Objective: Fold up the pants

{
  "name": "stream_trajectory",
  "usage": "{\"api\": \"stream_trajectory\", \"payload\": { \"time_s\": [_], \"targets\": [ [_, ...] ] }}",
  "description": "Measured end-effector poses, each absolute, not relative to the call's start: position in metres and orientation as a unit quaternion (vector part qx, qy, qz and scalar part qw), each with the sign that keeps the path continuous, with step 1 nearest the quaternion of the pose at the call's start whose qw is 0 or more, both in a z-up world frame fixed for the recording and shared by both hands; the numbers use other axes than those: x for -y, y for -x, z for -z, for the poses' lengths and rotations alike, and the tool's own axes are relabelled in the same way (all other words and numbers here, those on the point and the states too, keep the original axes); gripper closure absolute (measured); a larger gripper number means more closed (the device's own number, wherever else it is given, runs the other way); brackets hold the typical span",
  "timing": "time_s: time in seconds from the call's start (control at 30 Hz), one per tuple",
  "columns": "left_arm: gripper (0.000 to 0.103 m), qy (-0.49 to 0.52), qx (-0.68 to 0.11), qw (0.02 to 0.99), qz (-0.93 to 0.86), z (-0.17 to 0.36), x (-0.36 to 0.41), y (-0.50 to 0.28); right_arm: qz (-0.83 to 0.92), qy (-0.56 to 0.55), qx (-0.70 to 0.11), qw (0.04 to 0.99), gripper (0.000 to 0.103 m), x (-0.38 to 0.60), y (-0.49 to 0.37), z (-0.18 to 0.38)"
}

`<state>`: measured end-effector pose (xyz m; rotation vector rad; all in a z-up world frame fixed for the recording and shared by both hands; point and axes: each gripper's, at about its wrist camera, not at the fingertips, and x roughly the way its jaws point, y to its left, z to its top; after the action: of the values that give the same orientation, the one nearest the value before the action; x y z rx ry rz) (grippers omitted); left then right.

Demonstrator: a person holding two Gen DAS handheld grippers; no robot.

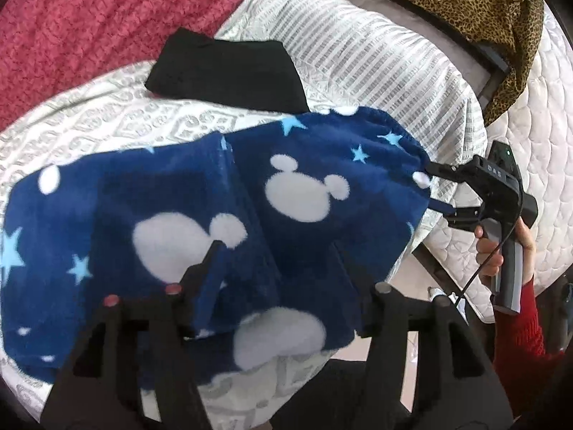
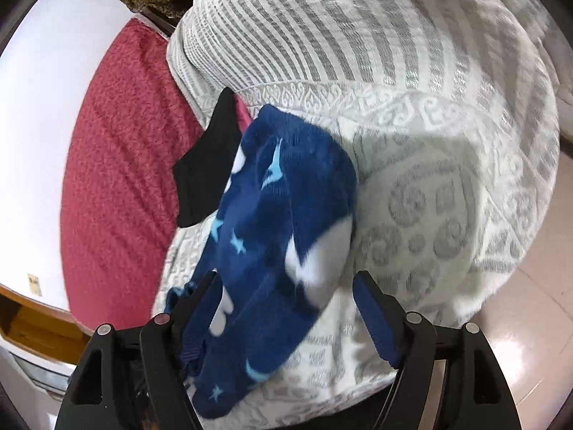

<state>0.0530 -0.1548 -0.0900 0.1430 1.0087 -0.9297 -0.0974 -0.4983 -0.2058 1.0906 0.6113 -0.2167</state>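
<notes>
Dark blue fleece pants (image 1: 304, 186) with white mouse-head shapes and pale stars lie folded on the white patterned bedspread (image 1: 107, 122). My left gripper (image 1: 275, 251) hovers over their near part. Its jaws stand apart, with fabric lying between them but not pinched. At the pants' right edge is my right gripper (image 1: 435, 190), held by a hand in a red sleeve (image 1: 519, 322). In the right wrist view the pants (image 2: 286, 186) bunch up between the wide jaws of the right gripper (image 2: 286, 279). The blue-padded right finger (image 2: 372, 308) stands clear of the cloth.
A folded black garment (image 1: 229, 71) lies just beyond the pants, also in the right wrist view (image 2: 207, 179). A red blanket (image 1: 89, 18) covers the far left. Leopard-print fabric (image 1: 465, 0) and a quilted mattress (image 1: 537, 143) are at the right. Tiled floor (image 2: 519, 322) lies past the bed edge.
</notes>
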Motion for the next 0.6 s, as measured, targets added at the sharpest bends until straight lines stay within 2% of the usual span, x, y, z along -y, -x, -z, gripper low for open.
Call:
{"api": "stream_trajectory", "payload": {
  "time_s": [0.2, 0.23, 0.27, 0.3, 0.33, 0.6],
  "targets": [
    [0.043, -0.068, -0.485, 0.765, 0.419, 0.115, 0.163, -0.058, 0.124, -0.498, -0.297, 0.805, 0.026, 0.499, 0.07, 0.207],
    [0.043, -0.07, -0.483, 0.765, 0.42, 0.114, 0.163, -0.057, 0.125, -0.495, -0.298, 0.807, 0.03, 0.498, 0.066, 0.206],
    [0.043, -0.071, -0.482, 0.765, 0.42, 0.113, 0.163, -0.057, 0.129, -0.485, -0.3, 0.811, 0.039, 0.496, 0.062, 0.203],
    [0.043, -0.071, -0.482, 0.765, 0.421, 0.113, 0.162, -0.057, 0.137, -0.47, -0.305, 0.817, 0.071, 0.494, 0.056, 0.199],
    [0.043, -0.069, -0.482, 0.765, 0.422, 0.112, 0.161, -0.057, 0.148, -0.452, -0.312, 0.823, 0.089, 0.492, 0.054, 0.193],
    [0.043, -0.04, -0.489, 0.764, 0.419, 0.109, 0.151, -0.06, 0.153, -0.291, -0.284, 0.901, 0.09, 0.428, 0.033, 0.117]
  ]
}}
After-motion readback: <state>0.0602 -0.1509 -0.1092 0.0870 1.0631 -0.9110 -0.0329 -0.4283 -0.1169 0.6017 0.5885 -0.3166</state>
